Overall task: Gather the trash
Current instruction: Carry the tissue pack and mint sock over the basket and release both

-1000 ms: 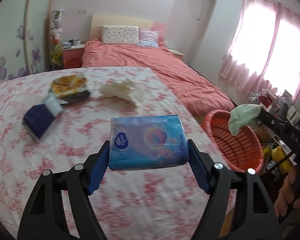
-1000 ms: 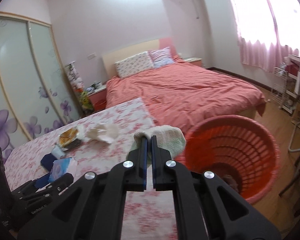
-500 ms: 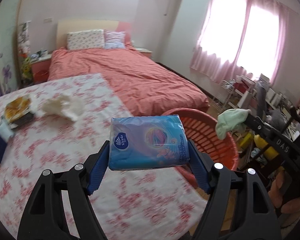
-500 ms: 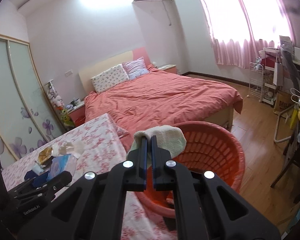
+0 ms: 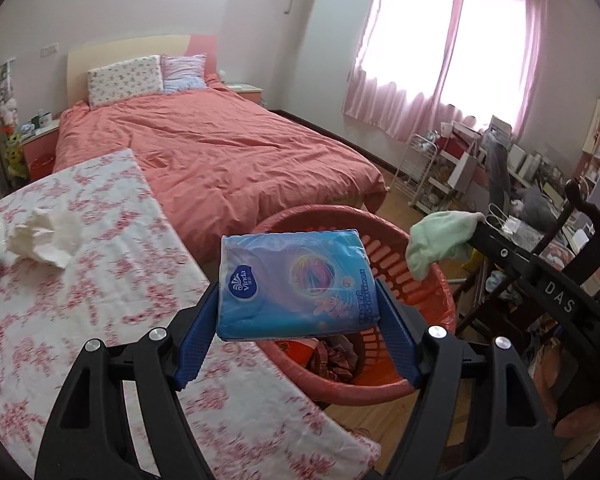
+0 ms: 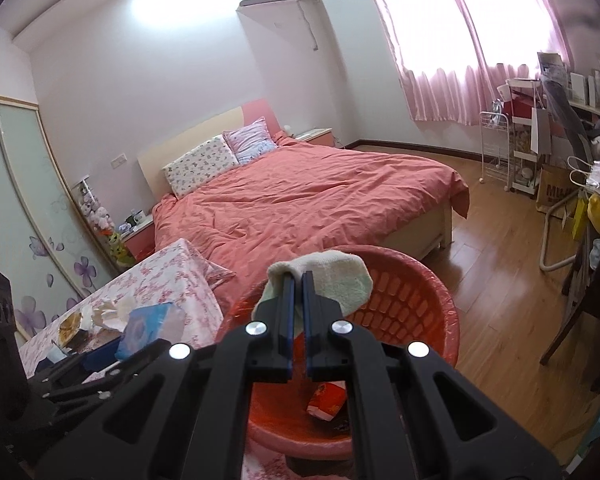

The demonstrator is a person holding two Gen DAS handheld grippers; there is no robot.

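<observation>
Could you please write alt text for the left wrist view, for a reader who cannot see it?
The left gripper clamps a blue tissue pack above a red basket, while the right gripper holds a green cloth over its rim. Behind lie a floral table and pink bed.

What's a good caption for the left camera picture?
Left hand-held gripper carries a blue tissue pack toward the red basket.

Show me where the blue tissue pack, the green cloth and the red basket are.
blue tissue pack [image 5: 296, 284], left wrist view, front face.
green cloth [image 6: 340, 280], right wrist view, middle.
red basket [image 6: 428, 304], right wrist view, inner wall.
</observation>
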